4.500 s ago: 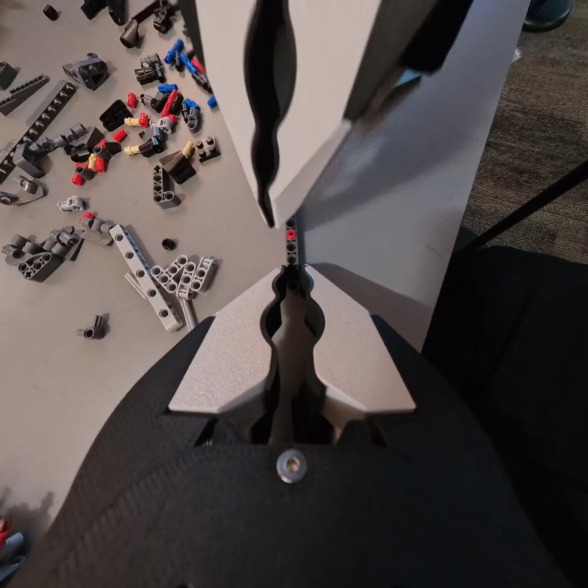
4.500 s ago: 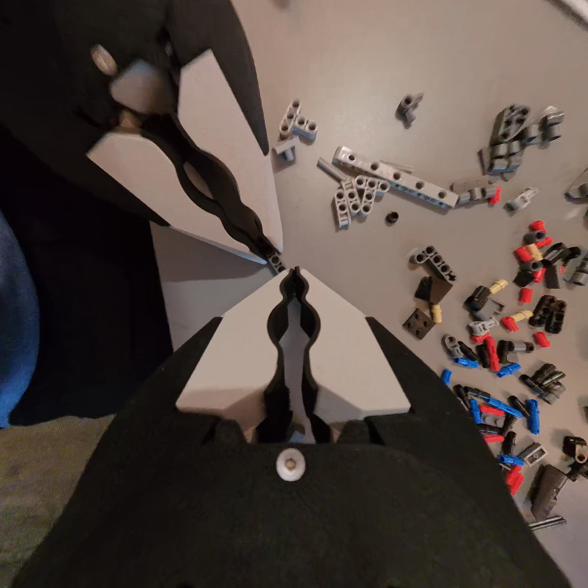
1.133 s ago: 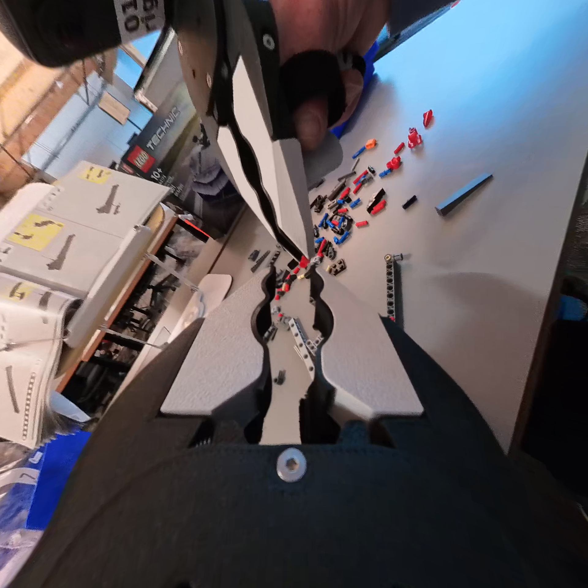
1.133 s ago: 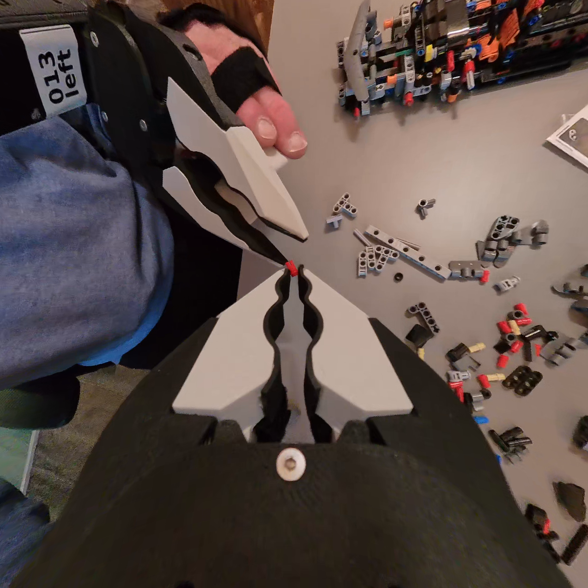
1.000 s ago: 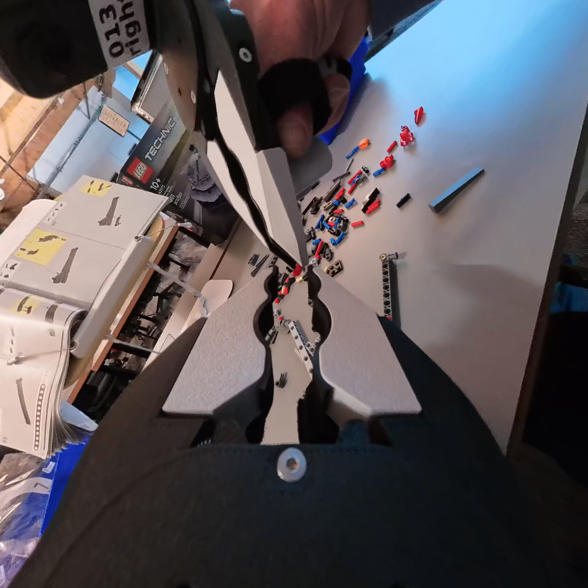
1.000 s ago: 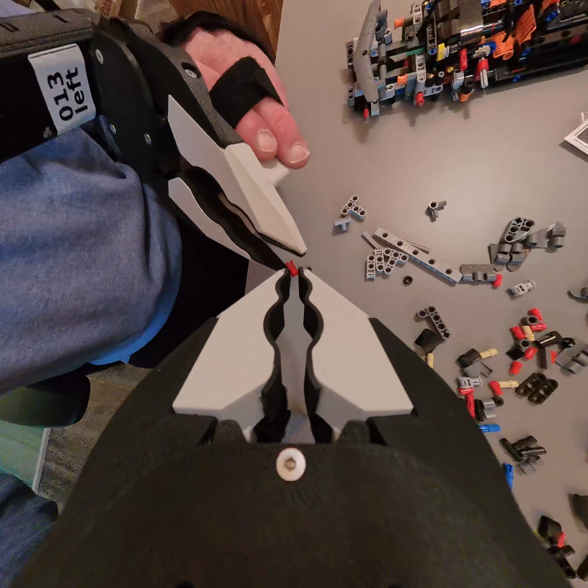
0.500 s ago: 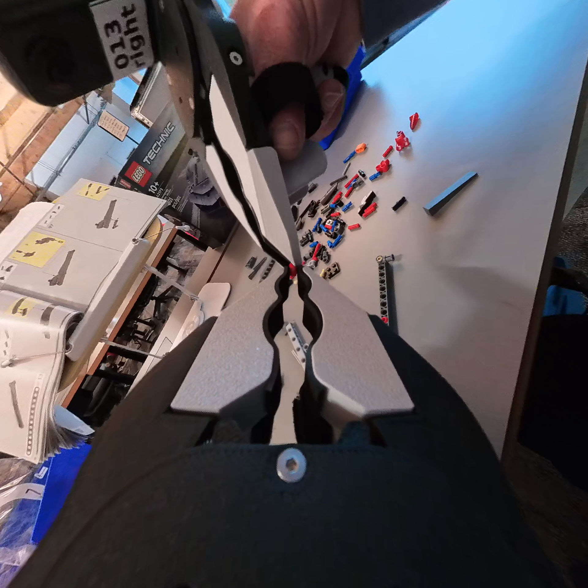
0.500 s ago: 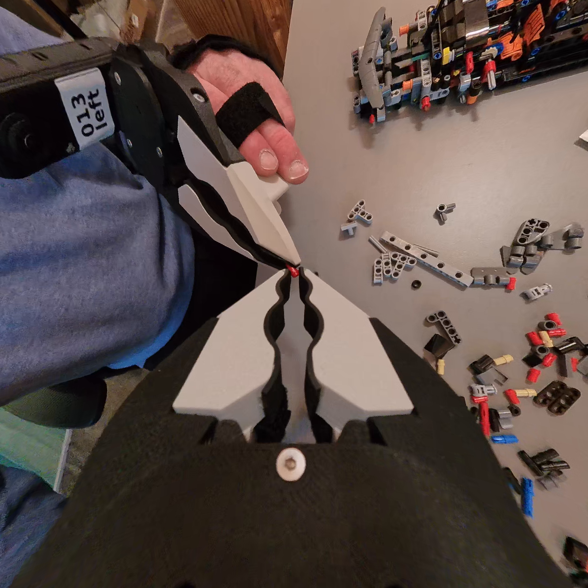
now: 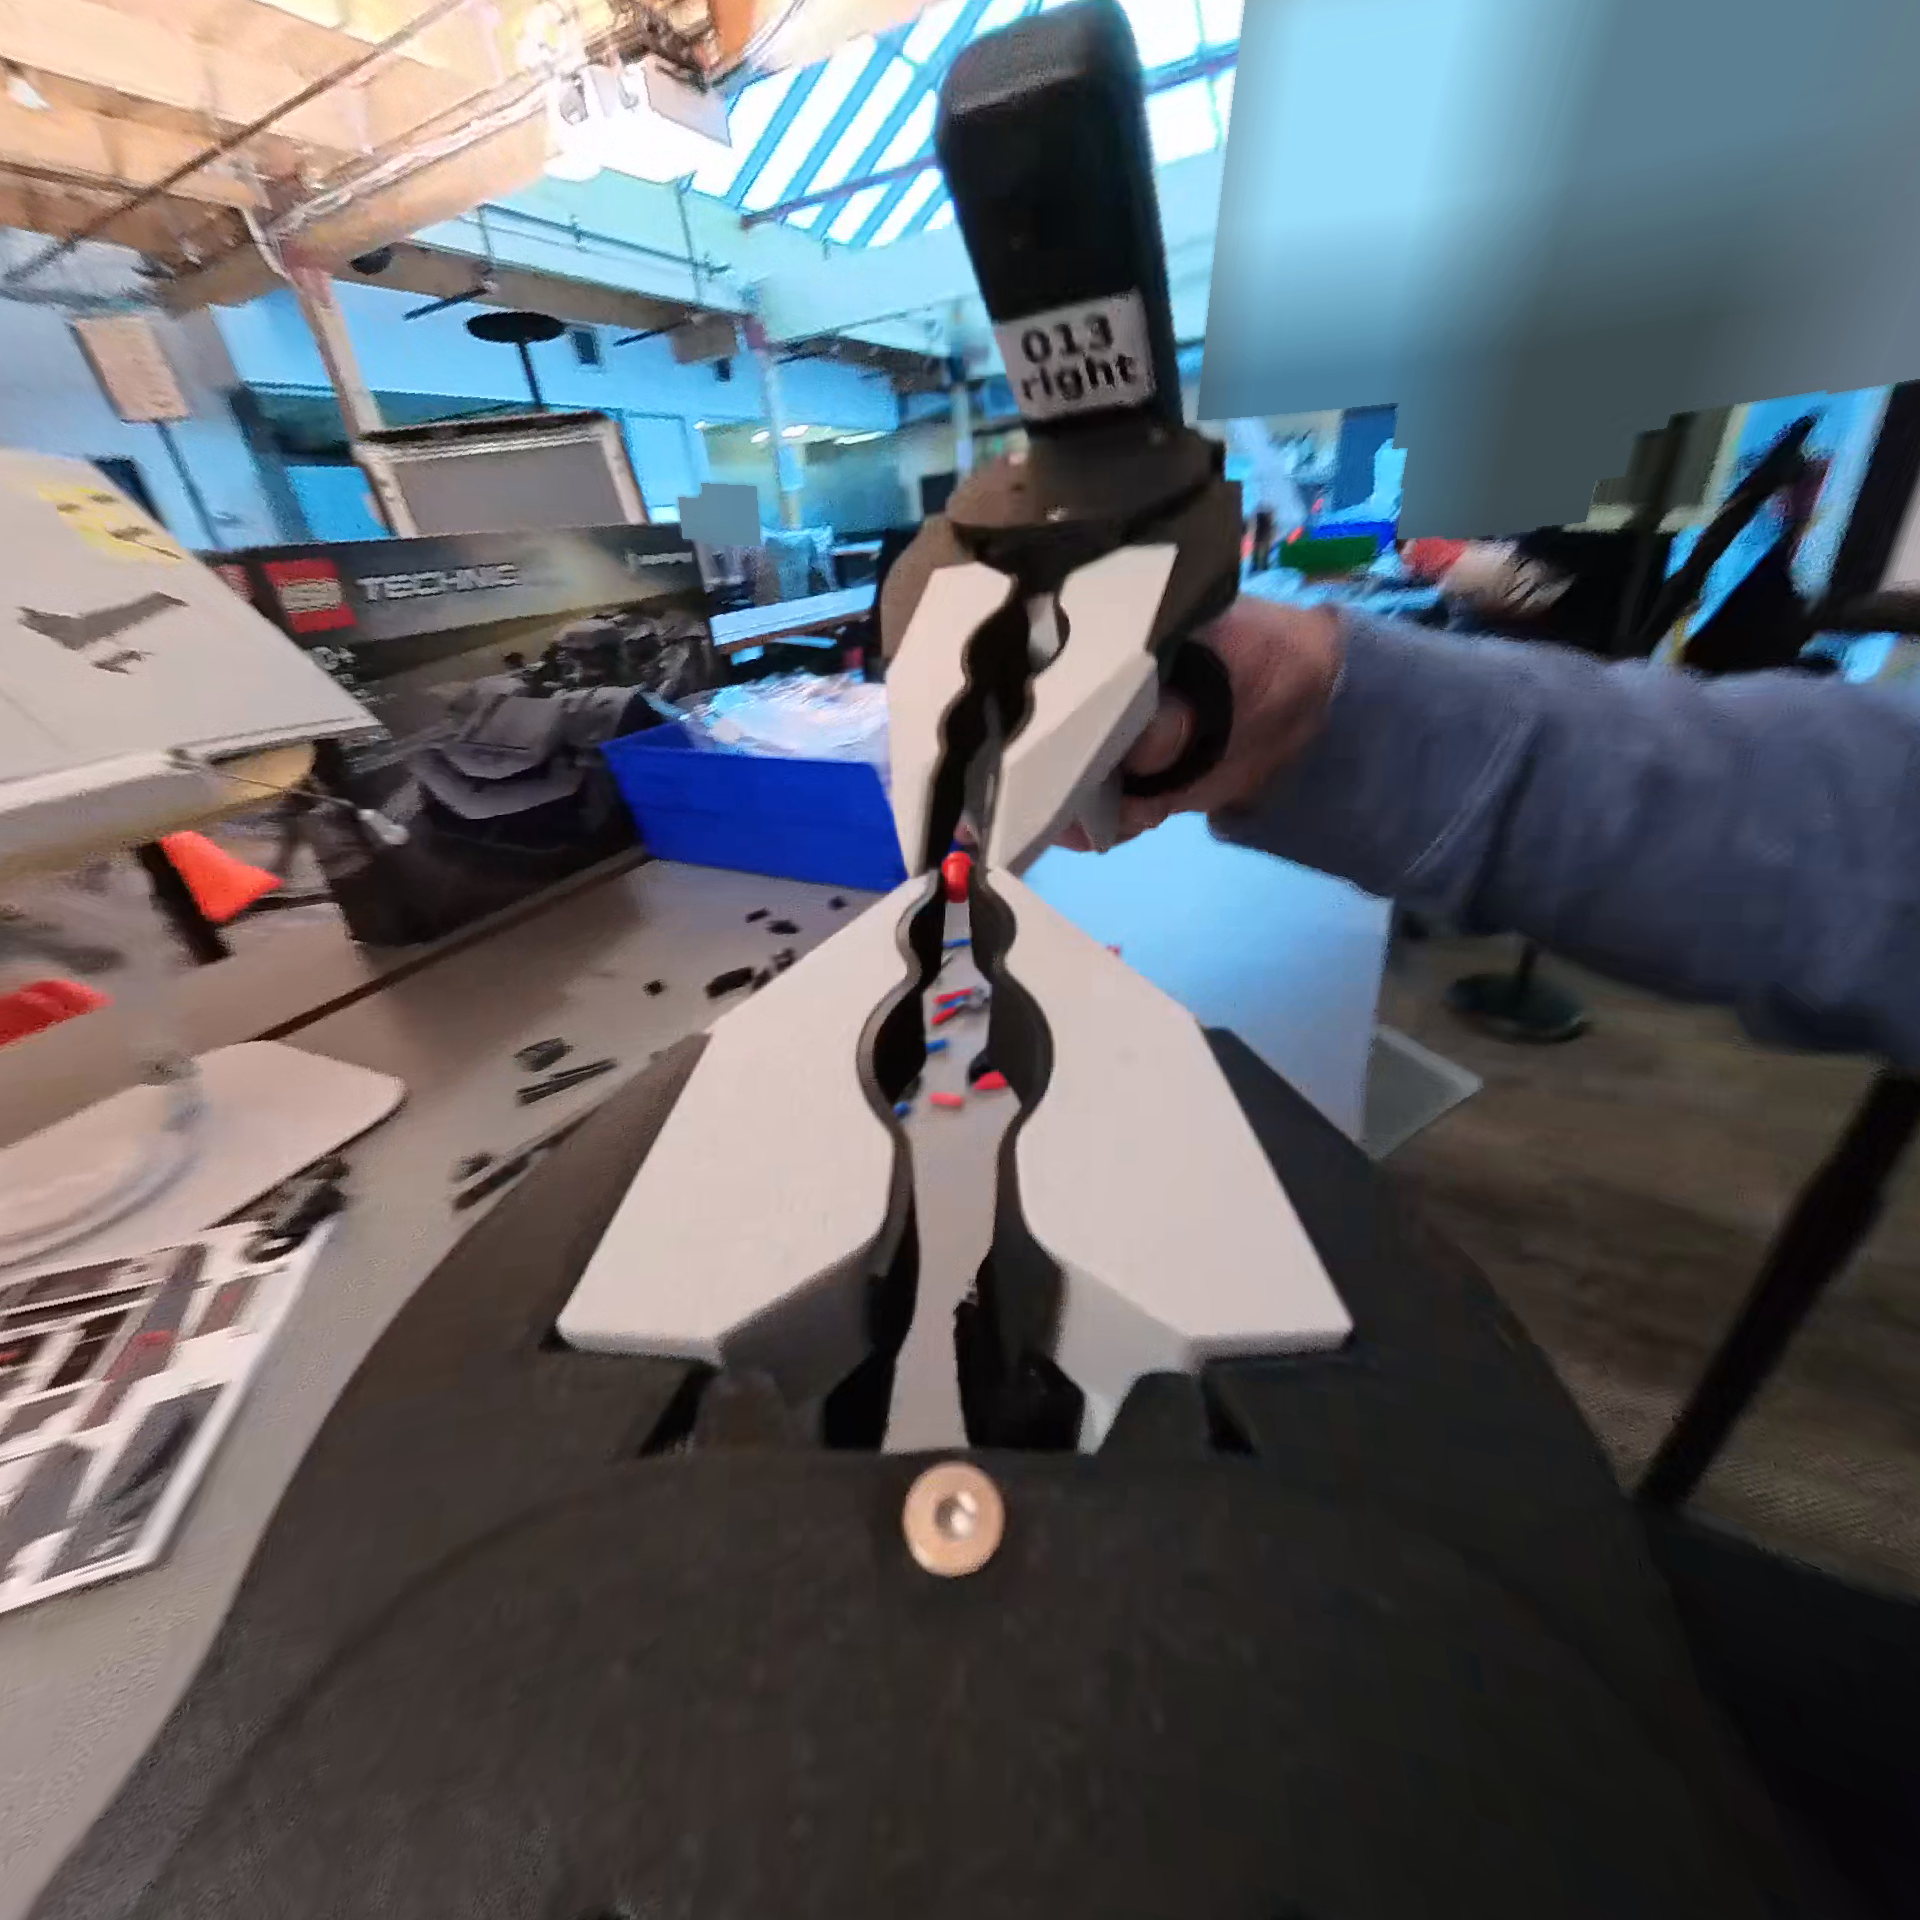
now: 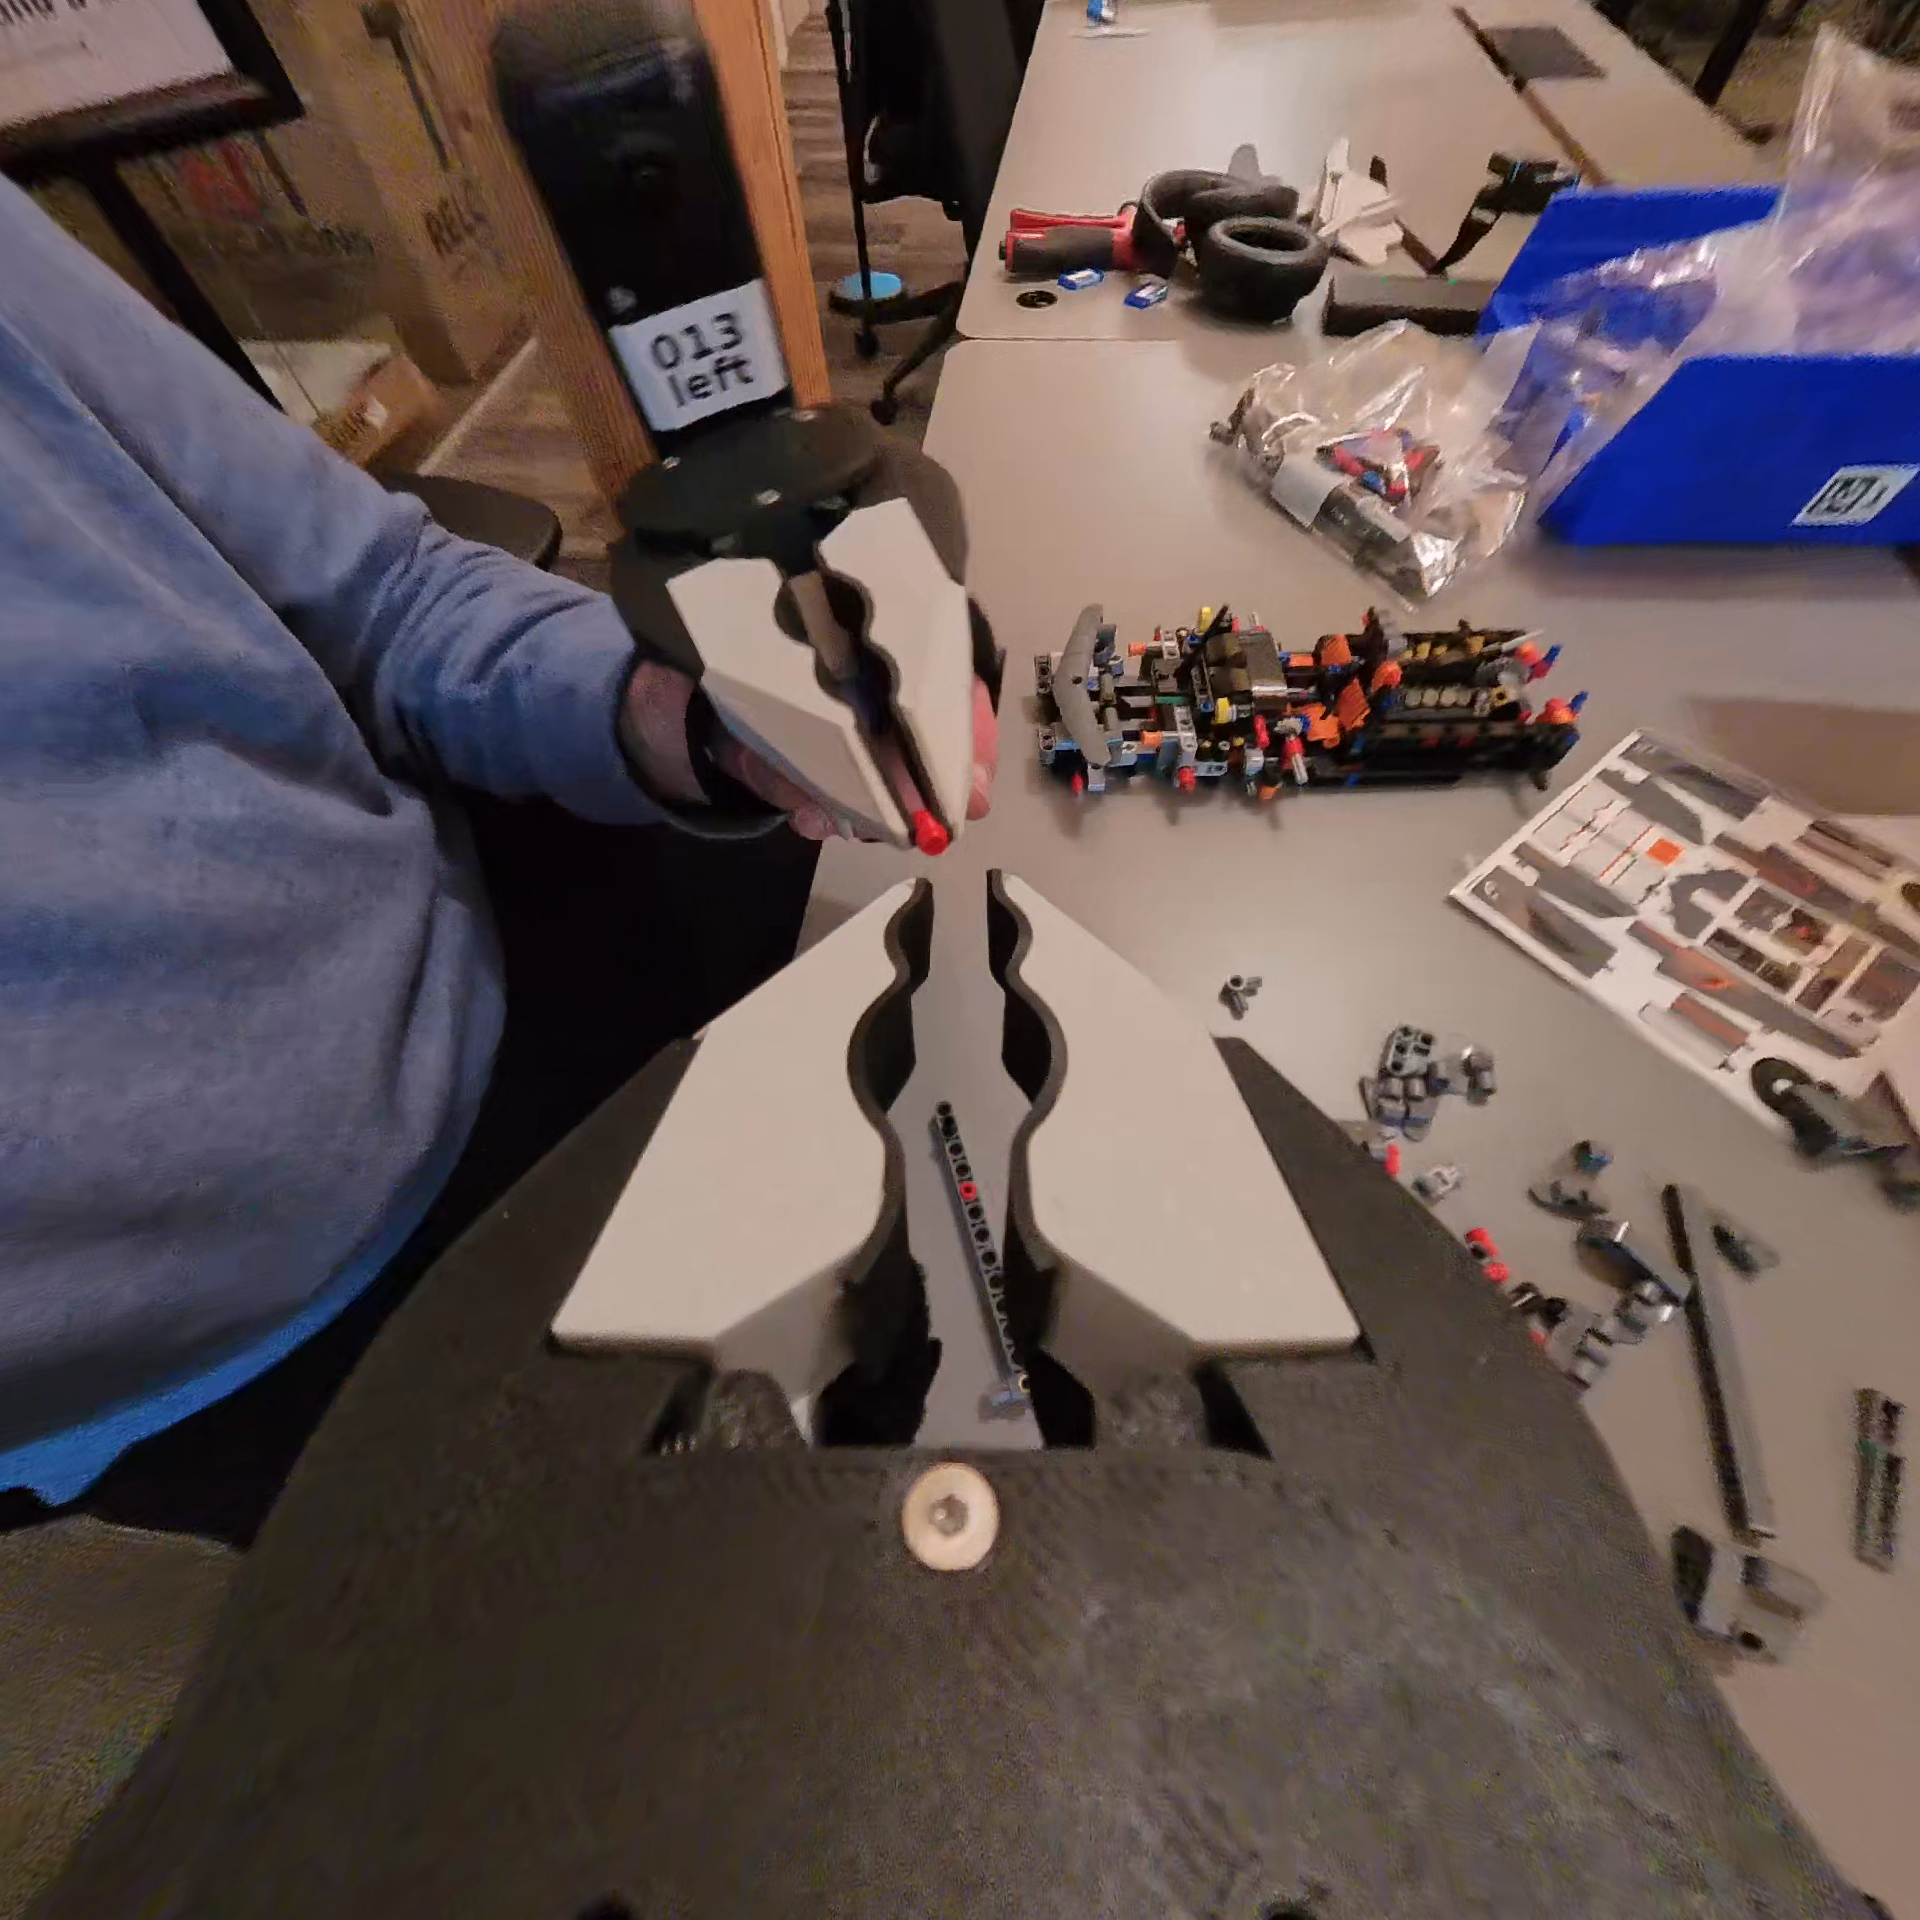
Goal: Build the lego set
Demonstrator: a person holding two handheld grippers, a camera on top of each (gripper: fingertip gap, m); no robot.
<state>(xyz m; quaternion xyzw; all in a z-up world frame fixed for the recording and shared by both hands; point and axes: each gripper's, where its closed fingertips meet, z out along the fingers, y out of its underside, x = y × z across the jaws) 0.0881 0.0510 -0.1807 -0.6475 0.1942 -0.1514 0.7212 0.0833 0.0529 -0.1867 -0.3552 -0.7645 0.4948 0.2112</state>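
Pinching a small red pin (image 9: 955, 871) at its very tips, the left gripper (image 9: 957, 883) is closed on it, held up off the table (image 9: 436, 997). Left wrist view: pin is a short round-ended peg, bright red, only its end pokes out from betw. the tips. Right gripper (image 9: 961, 847) hangs tip-down just above it, fingers slightly parted, nothing betw. them; whether it touches the pin can't be told. Behind: dark lego box (image 9: 488, 665), blue bin (image 9: 758, 800), small dark, red and blue parts scattered on the table, blurred.

Right wrist view: right gripper (image 10: 953, 883) is open, a clear gap betw. its tips, empty. Left gripper (image 10: 925, 826) sits just beyond, apart from it, red pin (image 10: 929, 831) sticking out of its tips as a short cylinder w/ a collar. Under the right gripper, near the table's near edge, lies a long thin black beam (image 10: 977, 1247) w/ a row of holes and one red pin seated in it. Further in, mid-table, the part-built chassis (image 10: 1299, 707): black frame w/ orange, red, blue bits. Sticker sheet (image 10: 1704, 904) lies toward the right edge, loose grey and black parts (image 10: 1423, 1081) near it. Bag of parts (image 10: 1361, 457) and blue bin (image 10: 1725, 416) at the far right.
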